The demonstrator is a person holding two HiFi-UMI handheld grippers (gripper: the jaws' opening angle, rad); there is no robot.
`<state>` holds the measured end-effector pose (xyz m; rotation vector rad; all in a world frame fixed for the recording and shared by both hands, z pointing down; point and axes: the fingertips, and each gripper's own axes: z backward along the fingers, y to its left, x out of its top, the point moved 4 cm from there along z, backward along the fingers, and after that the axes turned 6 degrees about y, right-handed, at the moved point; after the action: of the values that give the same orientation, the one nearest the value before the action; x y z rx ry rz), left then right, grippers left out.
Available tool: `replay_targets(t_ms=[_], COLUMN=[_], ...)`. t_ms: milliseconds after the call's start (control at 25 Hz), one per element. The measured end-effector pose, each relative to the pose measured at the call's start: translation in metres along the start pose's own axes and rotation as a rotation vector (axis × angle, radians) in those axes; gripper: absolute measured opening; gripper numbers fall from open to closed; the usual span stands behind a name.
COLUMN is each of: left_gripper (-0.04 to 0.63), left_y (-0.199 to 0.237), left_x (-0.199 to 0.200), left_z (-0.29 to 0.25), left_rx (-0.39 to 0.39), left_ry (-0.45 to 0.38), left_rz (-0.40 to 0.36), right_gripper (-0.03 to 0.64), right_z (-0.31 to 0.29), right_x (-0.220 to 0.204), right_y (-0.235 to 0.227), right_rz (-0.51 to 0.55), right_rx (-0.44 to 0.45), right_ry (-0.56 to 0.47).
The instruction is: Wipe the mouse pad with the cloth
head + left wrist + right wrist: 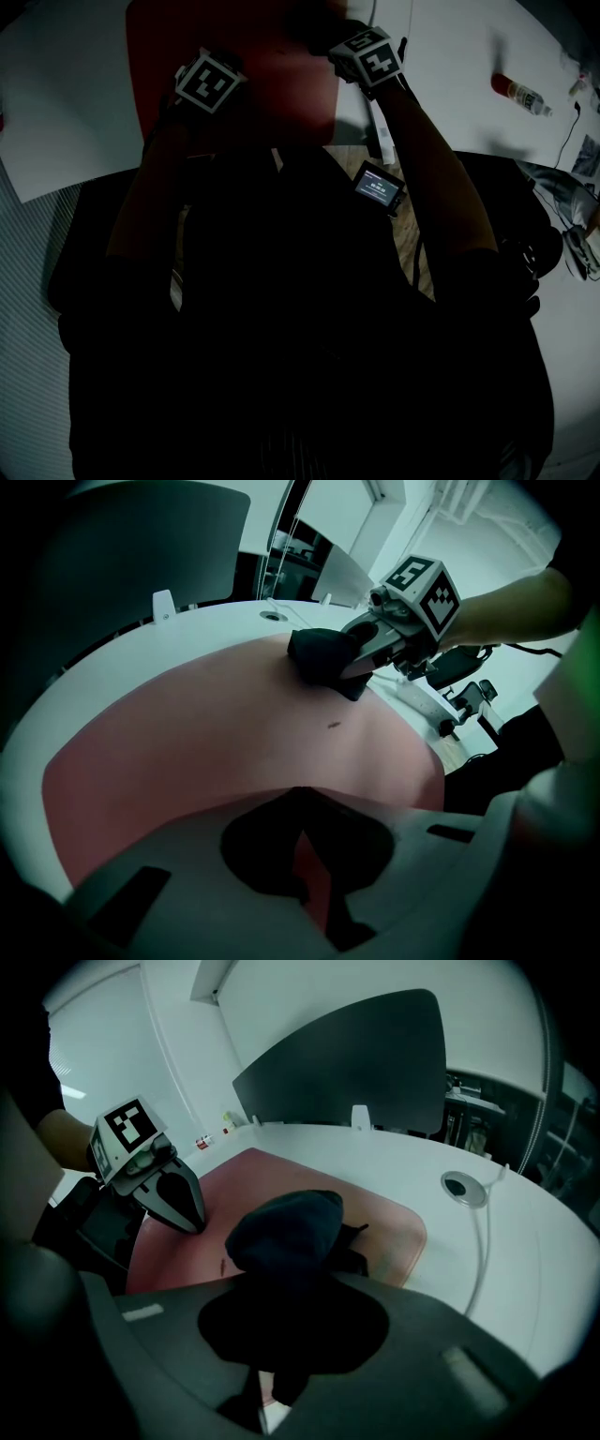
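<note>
The red mouse pad (272, 84) lies on the white table (441, 56); it looks pink in the left gripper view (216, 742). My right gripper (281, 1279) is shut on a dark bunched cloth (286, 1227), which rests on the pad's far part (389, 1227). In the left gripper view the cloth (319, 656) sits under that gripper (352, 672). My left gripper (300, 794) is shut, its tips down on the pad's near side; the right gripper view shows it (197, 1225) beside the cloth, apart from it. Both marker cubes (208, 80) (370, 56) show above my dark sleeves.
A grey divider panel (356, 1054) stands along the table's far edge. A cable grommet (466, 1188) with a white cable lies to the right of the pad. A red-capped bottle (521, 94) lies far right. A small screened device (379, 186) sits at the table's near edge.
</note>
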<state>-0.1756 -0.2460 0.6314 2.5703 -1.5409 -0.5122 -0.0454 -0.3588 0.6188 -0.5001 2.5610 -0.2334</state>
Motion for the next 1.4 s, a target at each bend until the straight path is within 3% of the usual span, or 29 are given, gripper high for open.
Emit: replay_targets(t_ms=[160, 360, 480, 640, 720, 880, 1000, 1080, 1240, 1400], left_gripper=[0.008, 0.008, 0.008, 0.009, 0.009, 0.009, 0.009, 0.009, 0.009, 0.009], left_y=[0.001, -0.008, -0.007, -0.008, -0.008, -0.006, -0.004, -0.002, 0.0, -0.003], left_x=[0.0, -0.002, 0.004, 0.002, 0.001, 0.0, 0.001, -0.001, -0.003, -0.003], left_z=[0.0, 0.0, 0.0, 0.0, 0.0, 0.005, 0.004, 0.005, 0.007, 0.004], left_rx=[0.001, -0.013, 0.001, 0.025, 0.022, 0.023, 0.02, 0.012, 0.011, 0.054], left_ry=[0.013, 0.018, -0.015, 0.0, 0.007, -0.015, -0.031, -0.03, -0.052, -0.05], left_rz=[0.006, 0.017, 0.017, 0.003, 0.006, 0.017, 0.025, 0.029, 0.05, 0.029], right_gripper=[0.066, 0.064, 0.064, 0.066, 0.067, 0.069, 0.069, 0.066, 0.066, 0.066], right_z=[-0.002, -0.014, -0.016, -0.019, -0.017, -0.002, -0.002, -0.006, -0.007, -0.011], right_x=[0.0, -0.051, -0.069, -0.067, -0.057, -0.005, 0.007, 0.003, -0.024, -0.061], right_y=[0.01, 0.123, 0.157, 0.154, 0.127, 0.031, -0.003, 0.006, 0.061, 0.135], right_rz=[0.063, 0.368, 0.48, 0.492, 0.489, 0.337, 0.224, 0.204, 0.273, 0.412], right_rx=[-0.024, 0.037, -0.008, 0.001, -0.021, -0.187, -0.191, -0.144, -0.016, 0.116], right_ry=[0.077, 0.236, 0.281, 0.338, 0.344, 0.312, 0.346, 0.366, 0.448, 0.525])
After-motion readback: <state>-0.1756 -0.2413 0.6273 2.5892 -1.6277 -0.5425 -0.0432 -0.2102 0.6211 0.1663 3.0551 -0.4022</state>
